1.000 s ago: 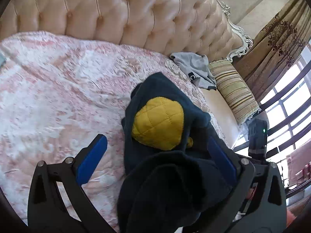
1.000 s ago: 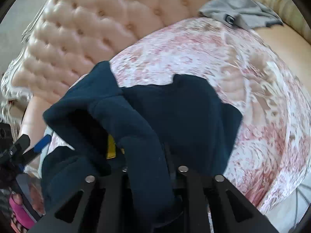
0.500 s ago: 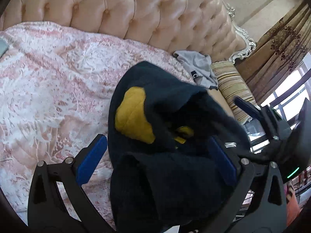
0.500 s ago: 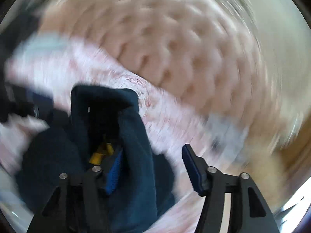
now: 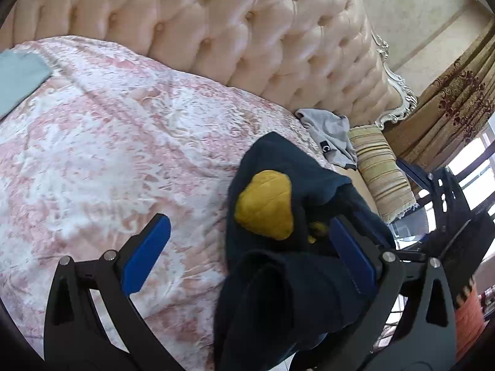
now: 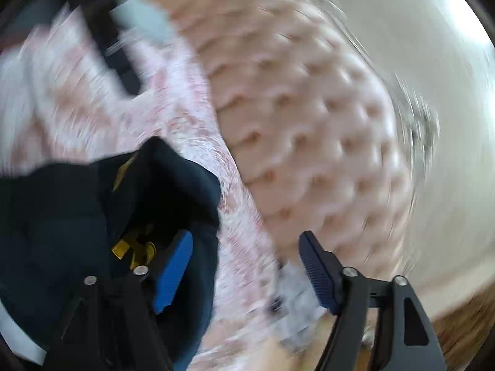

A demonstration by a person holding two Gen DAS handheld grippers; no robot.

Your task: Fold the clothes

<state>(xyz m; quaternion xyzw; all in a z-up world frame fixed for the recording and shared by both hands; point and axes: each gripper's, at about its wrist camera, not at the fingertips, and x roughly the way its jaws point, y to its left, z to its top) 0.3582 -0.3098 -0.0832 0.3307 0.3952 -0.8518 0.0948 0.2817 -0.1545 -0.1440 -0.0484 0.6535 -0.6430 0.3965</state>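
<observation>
Pink bedspread [image 5: 123, 142] carries the navy garment [image 5: 297, 266], draped over the left gripper [image 5: 250, 256], whose fingers stand apart. Right gripper [image 6: 244, 266] fingers have just been opening (nothing between them). Next: regrasp an edge and spread it.

Bright daylight comes from the window [image 5: 473, 167] on the right. The left view is sharp; the right view is smeared and blurry. Edges bend round.
</observation>
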